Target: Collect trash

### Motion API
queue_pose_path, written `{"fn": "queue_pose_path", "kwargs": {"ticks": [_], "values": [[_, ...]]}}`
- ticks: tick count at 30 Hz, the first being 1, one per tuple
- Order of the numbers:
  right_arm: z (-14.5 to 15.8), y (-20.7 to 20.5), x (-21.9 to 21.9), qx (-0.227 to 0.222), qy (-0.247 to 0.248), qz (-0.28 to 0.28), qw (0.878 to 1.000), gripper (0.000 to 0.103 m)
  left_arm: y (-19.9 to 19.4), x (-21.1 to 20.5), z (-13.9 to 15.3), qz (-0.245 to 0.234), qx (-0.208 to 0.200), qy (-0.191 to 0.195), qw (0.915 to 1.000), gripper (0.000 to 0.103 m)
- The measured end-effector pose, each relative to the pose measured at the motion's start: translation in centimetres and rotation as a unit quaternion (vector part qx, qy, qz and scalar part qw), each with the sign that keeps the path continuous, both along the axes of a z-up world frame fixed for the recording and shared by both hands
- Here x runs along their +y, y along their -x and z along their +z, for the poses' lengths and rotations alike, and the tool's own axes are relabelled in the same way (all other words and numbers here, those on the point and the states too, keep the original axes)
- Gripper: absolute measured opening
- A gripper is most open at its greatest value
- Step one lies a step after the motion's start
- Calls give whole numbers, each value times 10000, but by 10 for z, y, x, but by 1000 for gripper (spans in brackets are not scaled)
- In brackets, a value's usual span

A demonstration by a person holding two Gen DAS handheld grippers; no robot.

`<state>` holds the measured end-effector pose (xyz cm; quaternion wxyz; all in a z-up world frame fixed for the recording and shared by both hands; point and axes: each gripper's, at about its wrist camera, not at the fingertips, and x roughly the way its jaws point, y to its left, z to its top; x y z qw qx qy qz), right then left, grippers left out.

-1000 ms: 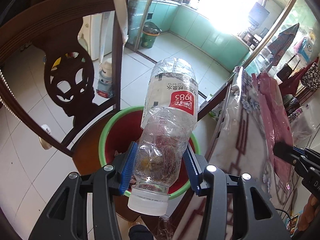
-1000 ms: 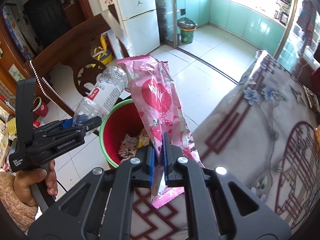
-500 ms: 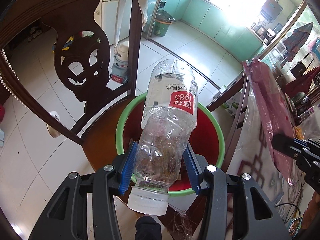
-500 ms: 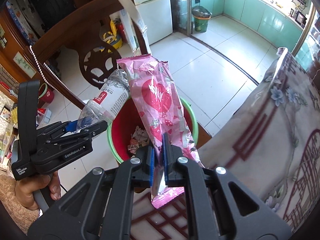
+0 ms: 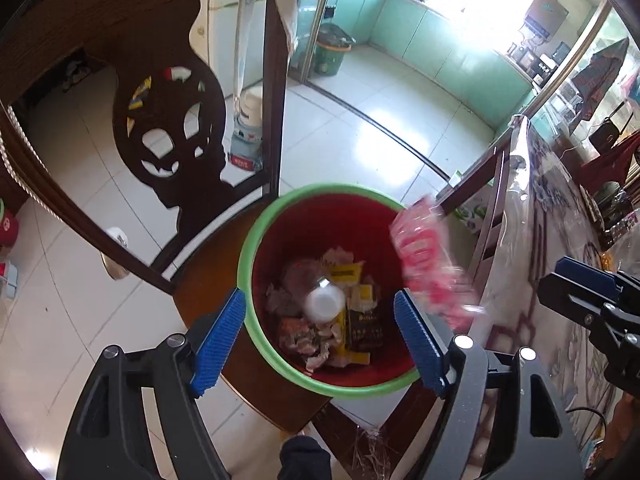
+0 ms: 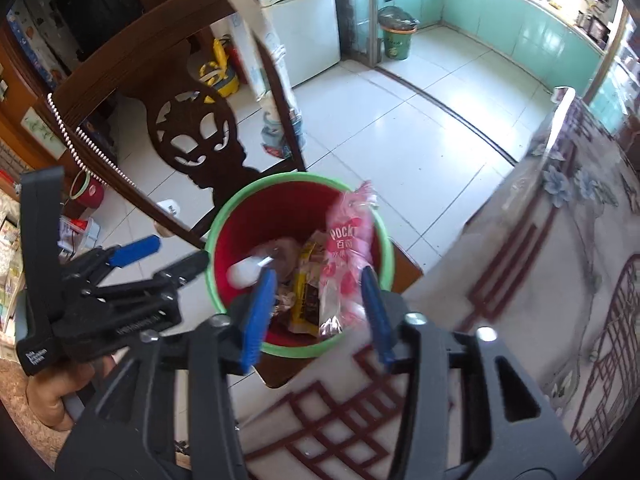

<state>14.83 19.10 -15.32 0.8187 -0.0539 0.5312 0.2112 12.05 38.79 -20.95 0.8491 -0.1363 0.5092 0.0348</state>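
A red bin with a green rim (image 5: pixel 256 236) (image 6: pixel 224 220) sits on a dark wooden chair seat, with several wrappers inside. The clear plastic bottle (image 5: pixel 324 300) (image 6: pixel 250 270) lies in it, white cap up. The pink Pocky wrapper (image 5: pixel 428 268) (image 6: pixel 344 256) is blurred and loose at the bin's right rim, falling in. My left gripper (image 5: pixel 320 336) is open and empty above the bin. My right gripper (image 6: pixel 318 312) is open and empty just above the bin's near rim.
The carved chair back (image 5: pixel 168 132) stands left of the bin. A table with a floral plastic cover (image 6: pixel 540 280) lies to the right. White tiled floor (image 5: pixel 360 140) leads to a kitchen with a green bin (image 6: pixel 396 36) and a fridge (image 6: pixel 304 20).
Both grippers opened. The bottle dropped from the left gripper into the bin; the pink wrapper left the right gripper and is falling into the bin.
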Motion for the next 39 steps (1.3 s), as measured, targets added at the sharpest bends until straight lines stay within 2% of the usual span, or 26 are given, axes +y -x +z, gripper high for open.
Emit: {"fn": "queue_pose_path", "kwargs": {"ticks": [5,8,10,13,15,20,22,25,27,30,32,35,39], "values": [[22,12,-47,-371,-291,-513,9976,77,6,-26,33,-181,-734,-139,9970,86],[40,27,-86,-711,-500,-880,9923,88,11,-54,56,-467,-1140,-118,9923,88],[52,39,-114,-948,-606,-1140,9871,92,14,-75,68,-681,-1314,-44,9890,88],[70,58,-156,-1280,-641,-1509,9781,97,20,-115,88,-1029,-1529,-20,9829,88],[83,73,-181,-1544,-606,-1698,9714,98,25,-144,99,-1216,-1646,-9,9788,94],[109,112,-237,-2376,-94,-2042,9496,98,50,-213,126,-1358,-2105,144,9680,95],[118,135,-262,-2762,188,-2228,9347,98,60,-241,135,-1364,-2255,168,9645,95],[126,160,-293,-3250,259,-2407,9142,98,78,-289,153,-1405,-2509,-207,9575,95],[131,169,-316,-3177,232,-2520,9138,98,88,-317,165,-1398,-2609,-252,9549,95],[136,178,-347,-2833,77,-2603,9230,98,101,-346,179,-1366,-2727,-123,9523,95],[139,187,-364,-2727,-56,-2573,9270,98,111,-362,189,-1216,-2868,-222,9500,95],[145,200,-383,-2744,79,-2714,9225,98,126,-379,197,-999,-3132,-446,9434,95],[145,213,-408,-2588,48,-2877,9221,98,132,-398,200,-1056,-3015,-349,9470,95]]}}
